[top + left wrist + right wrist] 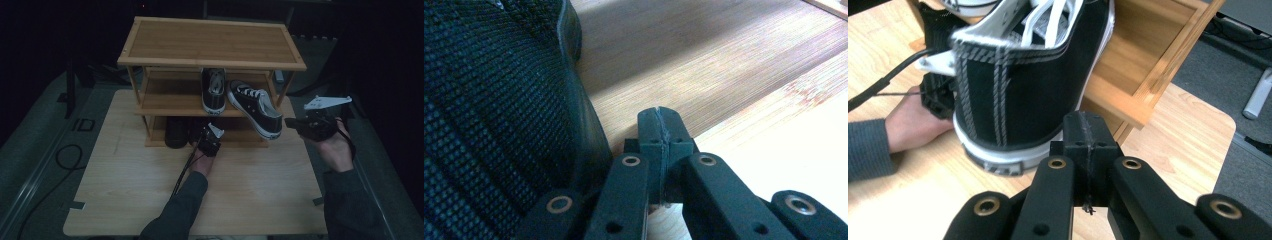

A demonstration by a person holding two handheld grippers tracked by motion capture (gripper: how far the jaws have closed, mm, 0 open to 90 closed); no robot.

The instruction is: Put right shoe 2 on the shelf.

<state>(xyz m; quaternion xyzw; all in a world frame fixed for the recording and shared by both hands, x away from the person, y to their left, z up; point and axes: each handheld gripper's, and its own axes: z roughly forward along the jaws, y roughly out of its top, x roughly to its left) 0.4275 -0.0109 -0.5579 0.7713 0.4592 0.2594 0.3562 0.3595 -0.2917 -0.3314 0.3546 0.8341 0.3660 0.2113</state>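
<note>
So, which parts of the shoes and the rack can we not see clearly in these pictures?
- Dark mesh shoe on the bottom shelf: high view, too dark under the middle shelf of the wooden three-shelf rack; left gripper view cuts it off at the edges.
- Angled black canvas sneaker with white laces: right gripper view shows its heel; the top edge crops the front.
- Upright black sneaker: the top shelf covers its rear part.

Dim high view with black surroundings, brighter close-ups, blurred nearest parts
</note>
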